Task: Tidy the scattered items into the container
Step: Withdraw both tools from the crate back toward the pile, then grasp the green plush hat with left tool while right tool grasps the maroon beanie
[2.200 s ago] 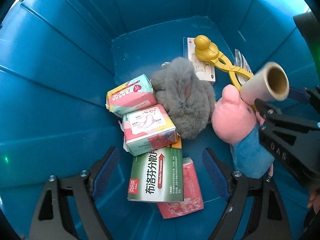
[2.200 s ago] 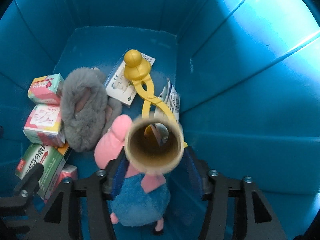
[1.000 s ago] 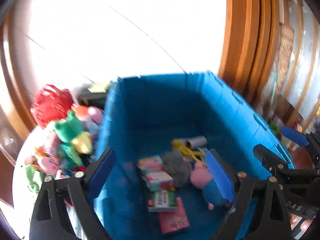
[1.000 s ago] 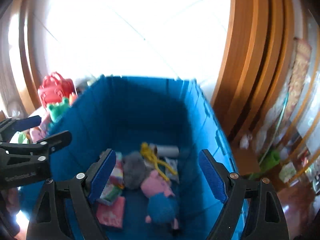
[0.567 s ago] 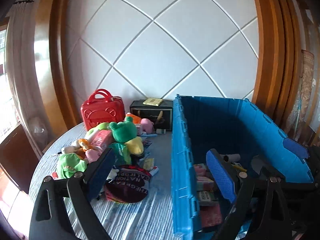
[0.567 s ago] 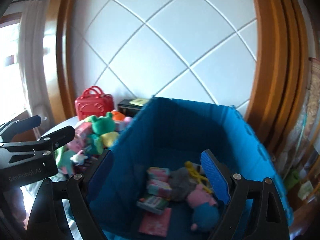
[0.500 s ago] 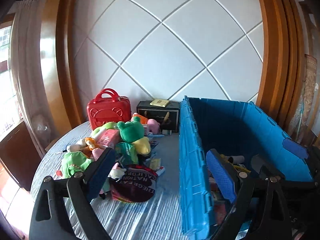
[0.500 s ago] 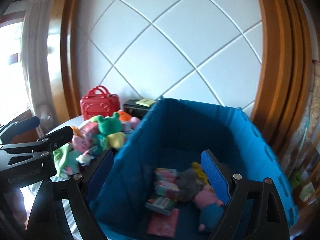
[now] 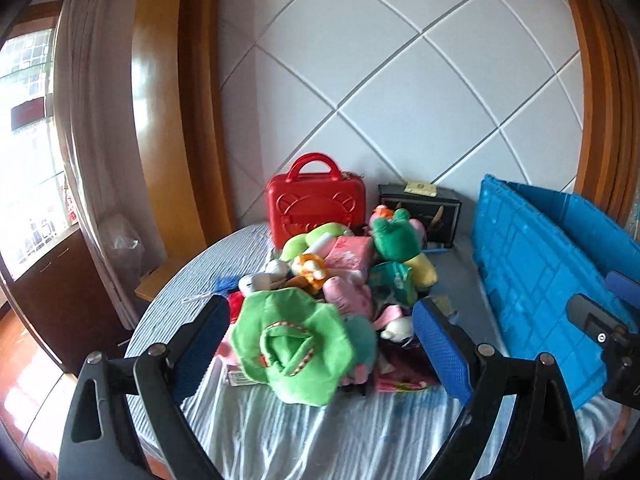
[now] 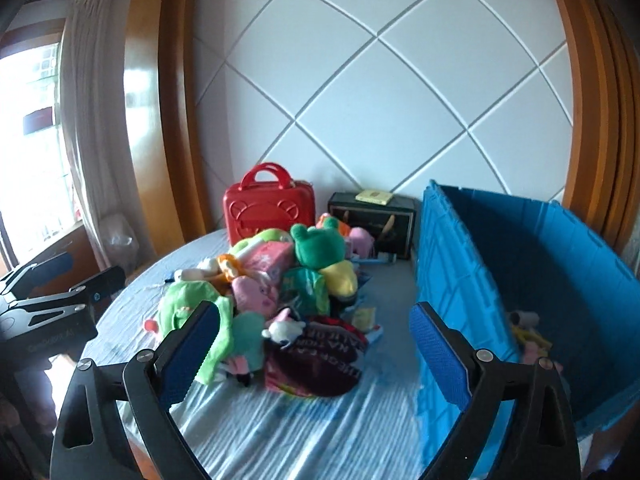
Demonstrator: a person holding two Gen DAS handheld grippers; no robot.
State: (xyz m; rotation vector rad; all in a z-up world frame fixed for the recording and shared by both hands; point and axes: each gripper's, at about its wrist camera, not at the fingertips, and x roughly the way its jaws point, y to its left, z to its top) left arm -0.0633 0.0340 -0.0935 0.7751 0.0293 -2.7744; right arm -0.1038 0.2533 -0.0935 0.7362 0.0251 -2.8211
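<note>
A heap of plush toys and packets lies on the striped tablecloth. In it are a green plush hat (image 9: 288, 348), a green frog (image 9: 396, 236) (image 10: 318, 246), a pink pig (image 10: 256, 292) and a dark red pouch (image 10: 316, 360). The blue crate (image 9: 532, 280) (image 10: 460, 240) stands to the right of the heap, with a few items (image 10: 528, 332) showing inside. My left gripper (image 9: 320, 344) is open and hovers before the green hat, holding nothing. My right gripper (image 10: 316, 344) faces the heap's near side; its jaws are opening with nothing between them.
A red case (image 9: 316, 204) and a black box (image 9: 420, 208) stand at the back against the white panelled wall. The round table's edge (image 10: 132, 280) curves off to the left, toward a curtain (image 9: 88, 160) and window.
The right gripper let go of the cardboard roll, which now lies in the crate. Both grippers came up out of the crate and swung left to face the heap on the table.
</note>
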